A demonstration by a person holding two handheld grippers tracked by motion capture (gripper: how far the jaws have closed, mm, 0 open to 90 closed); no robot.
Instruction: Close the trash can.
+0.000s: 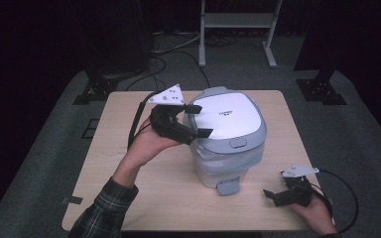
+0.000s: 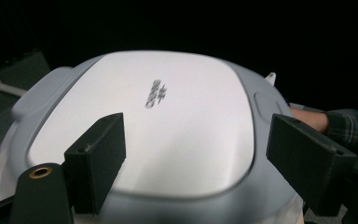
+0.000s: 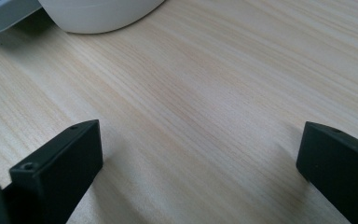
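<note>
White-lidded bin (image 1: 225, 136) mid-table, lid down. Left gripper (image 1: 194, 130) at its left rim, jaws apart, empty. Right gripper (image 1: 274, 195) near right, jaws apart.

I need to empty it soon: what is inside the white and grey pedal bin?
A clear plastic liner shows bunched under the closed grey-rimmed white lid of the white pedal bin. Whatever lies inside is covered by that lid.

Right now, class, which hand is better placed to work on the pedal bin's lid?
The left: its tongs hover open at the pedal bin's lid. The right tongs rest open on the table, apart from the bin.
</note>
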